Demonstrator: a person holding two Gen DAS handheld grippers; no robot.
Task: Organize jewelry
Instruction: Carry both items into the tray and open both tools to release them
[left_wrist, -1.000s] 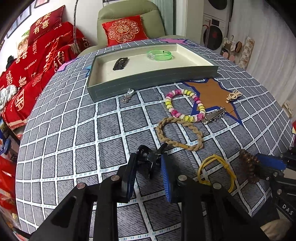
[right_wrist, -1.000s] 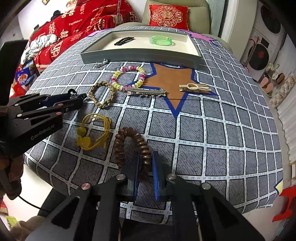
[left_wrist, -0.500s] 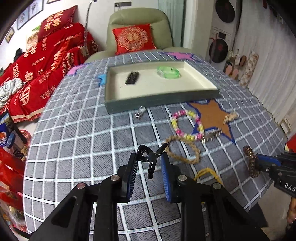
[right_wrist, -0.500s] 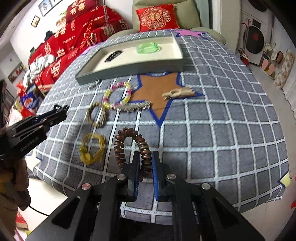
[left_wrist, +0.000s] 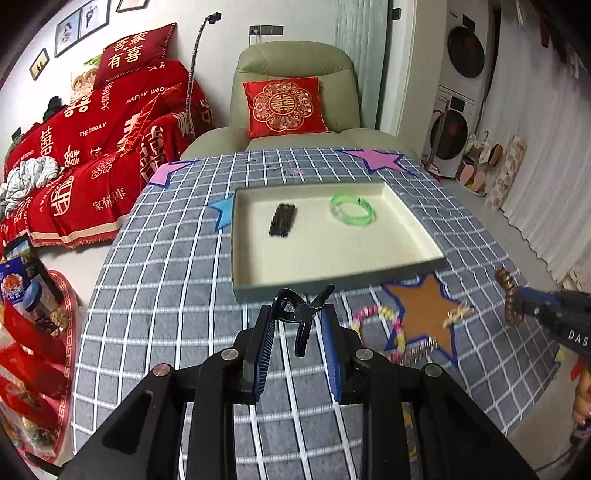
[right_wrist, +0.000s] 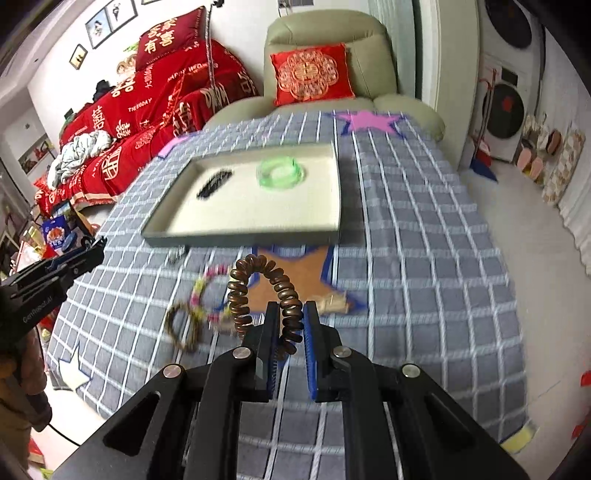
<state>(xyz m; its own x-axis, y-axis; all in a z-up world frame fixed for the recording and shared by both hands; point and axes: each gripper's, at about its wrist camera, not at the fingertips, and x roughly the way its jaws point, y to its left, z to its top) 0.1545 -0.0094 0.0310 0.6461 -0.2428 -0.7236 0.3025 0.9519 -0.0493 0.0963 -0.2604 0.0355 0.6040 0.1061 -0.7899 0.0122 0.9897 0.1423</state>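
Left gripper (left_wrist: 297, 325), lower centre of frame, is clamped on a black hair clip (left_wrist: 301, 317) held above the tablecloth. Right gripper (right_wrist: 290, 328) is closed on a brown spiral hair tie (right_wrist: 258, 291). The tray (left_wrist: 332, 282), mid-frame, contains a green bangle (left_wrist: 351, 210) and a black comb (left_wrist: 282, 220).

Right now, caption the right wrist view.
Right gripper carries brown beaded bracelet toward grey tray holding green bangle.
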